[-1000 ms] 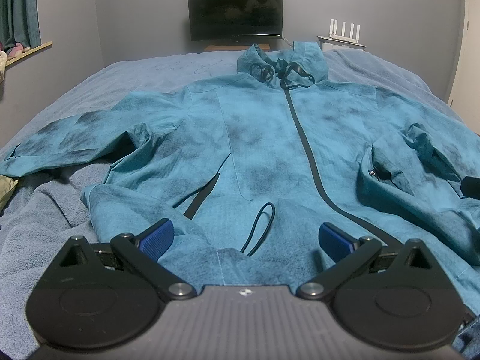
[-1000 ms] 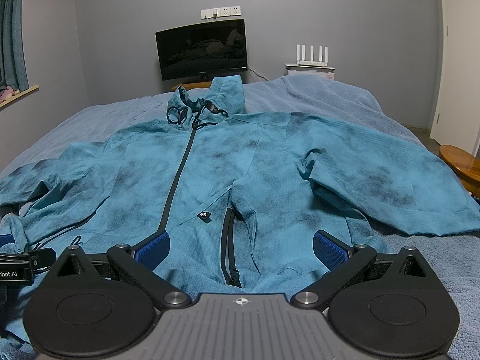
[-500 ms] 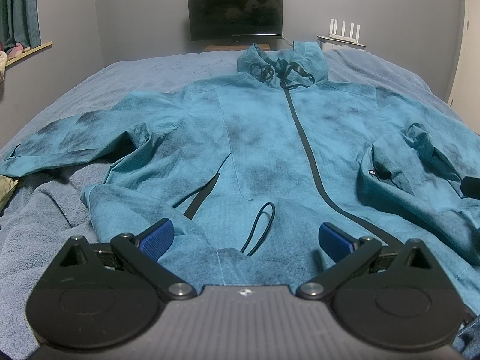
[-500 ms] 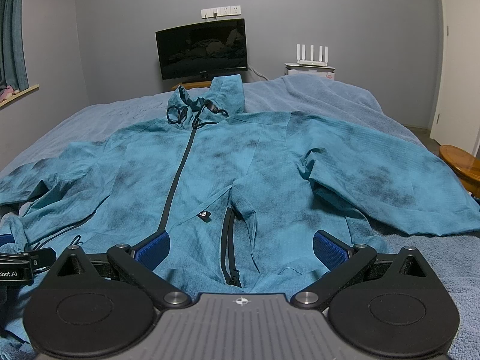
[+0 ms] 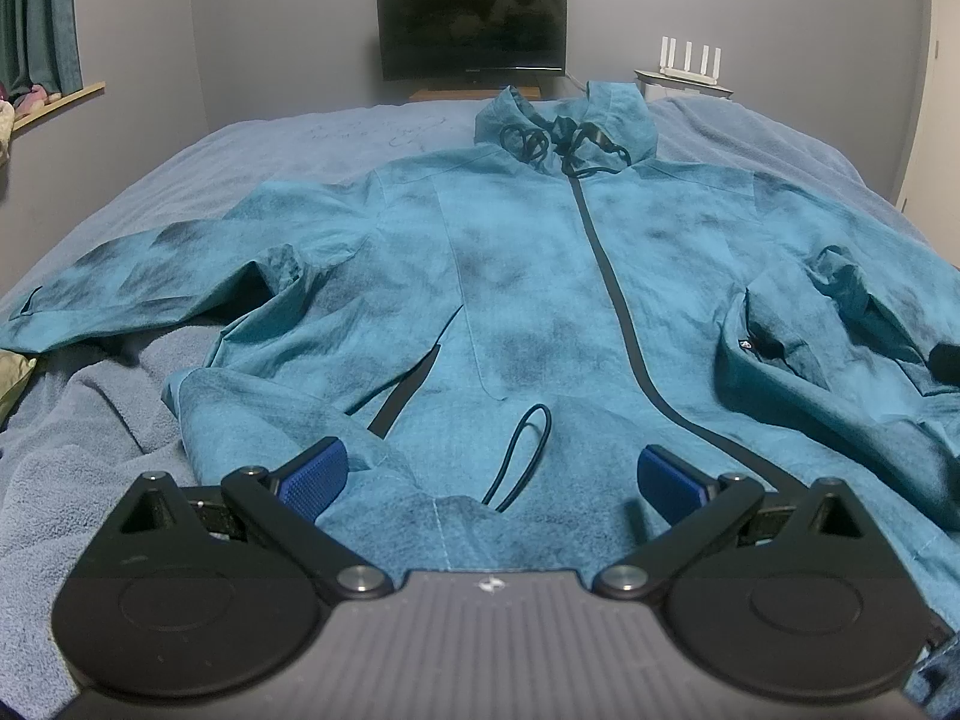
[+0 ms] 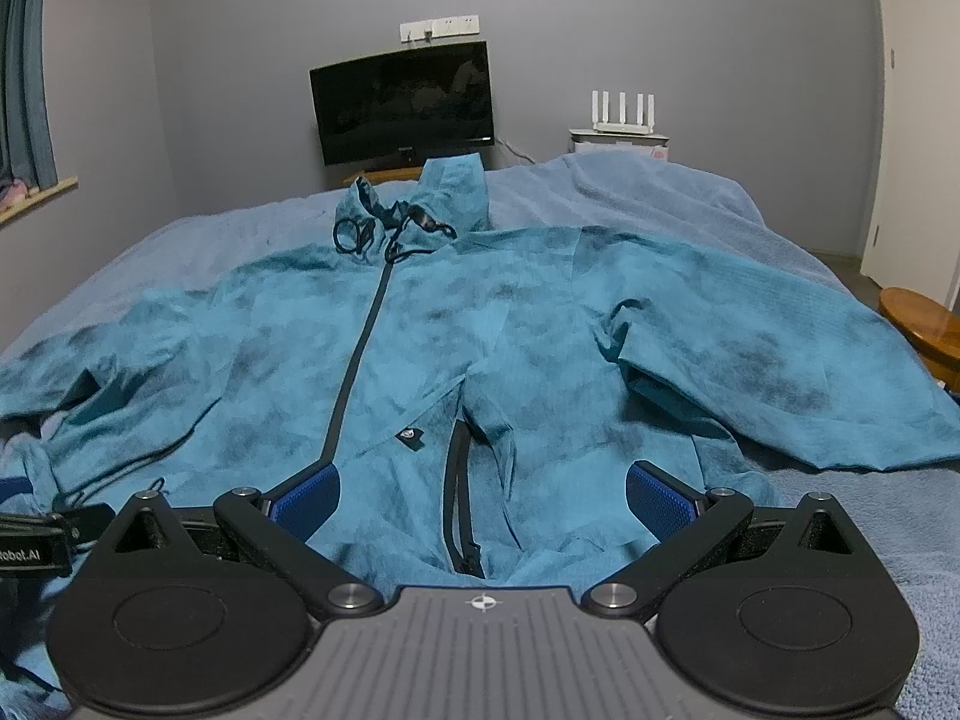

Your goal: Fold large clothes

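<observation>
Where the curtain (image 5: 42, 18) hangs at the far left above a sill, the bed (image 5: 90, 450) begins, covered in a blue-grey blanket. A teal hooded jacket (image 5: 528, 300) lies face up across it, zipped, hood toward the far wall and hem toward the cameras. Its one sleeve (image 5: 138, 282) stretches out flat to the left. The left tool (image 5: 492, 480) sits low over the hem with its blue pads spread wide, released, a black drawcord loop (image 5: 522, 450) lying between them. Further right, the right tool (image 6: 483, 495) is likewise spread and holds nothing, a pocket zip (image 6: 459, 510) between its pads. Beyond the hood stand a dark monitor (image 6: 402, 102) and a white router (image 6: 621, 111). The other sleeve (image 6: 780, 354) reaches right, near a wooden stool (image 6: 924, 324).
</observation>
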`<state>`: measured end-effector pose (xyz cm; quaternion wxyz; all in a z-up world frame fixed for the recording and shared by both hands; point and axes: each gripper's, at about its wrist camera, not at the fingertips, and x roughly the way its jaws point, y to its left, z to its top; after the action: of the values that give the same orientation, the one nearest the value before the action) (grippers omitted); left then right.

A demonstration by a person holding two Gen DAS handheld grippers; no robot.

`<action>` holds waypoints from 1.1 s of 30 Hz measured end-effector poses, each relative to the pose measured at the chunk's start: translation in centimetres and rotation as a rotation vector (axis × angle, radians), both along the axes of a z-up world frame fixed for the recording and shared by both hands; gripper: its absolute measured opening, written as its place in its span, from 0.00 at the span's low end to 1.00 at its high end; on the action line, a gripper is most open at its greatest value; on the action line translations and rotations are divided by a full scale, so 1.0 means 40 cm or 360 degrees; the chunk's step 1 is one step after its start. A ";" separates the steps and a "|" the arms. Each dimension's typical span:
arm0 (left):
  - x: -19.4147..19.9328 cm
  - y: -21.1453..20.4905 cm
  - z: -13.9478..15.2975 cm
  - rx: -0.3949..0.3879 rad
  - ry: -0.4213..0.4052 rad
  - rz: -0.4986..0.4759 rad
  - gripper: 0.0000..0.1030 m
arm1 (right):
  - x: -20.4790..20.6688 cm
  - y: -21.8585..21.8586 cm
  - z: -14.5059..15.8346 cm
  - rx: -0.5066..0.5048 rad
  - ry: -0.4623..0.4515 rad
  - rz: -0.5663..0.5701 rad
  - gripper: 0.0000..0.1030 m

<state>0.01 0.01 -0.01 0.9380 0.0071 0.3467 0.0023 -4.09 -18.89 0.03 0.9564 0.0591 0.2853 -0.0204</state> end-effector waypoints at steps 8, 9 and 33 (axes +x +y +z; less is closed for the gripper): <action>-0.008 0.049 0.065 -0.0226 -0.0038 0.0015 1.00 | -0.036 -0.066 0.046 0.0145 -0.0191 -0.0121 1.00; 0.002 0.066 0.089 -0.0275 -0.0056 0.0022 1.00 | -0.042 -0.079 0.060 0.0164 -0.0237 -0.0148 1.00; 0.362 0.040 -0.004 -0.0115 0.0027 -0.0081 1.00 | 0.061 -0.707 -0.095 0.0846 -0.0200 -0.1379 0.95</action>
<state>14.50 1.62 -0.18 0.9343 -0.0181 0.3543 -0.0343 -1.65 -47.19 -3.75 0.8274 0.4141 0.1718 -0.3382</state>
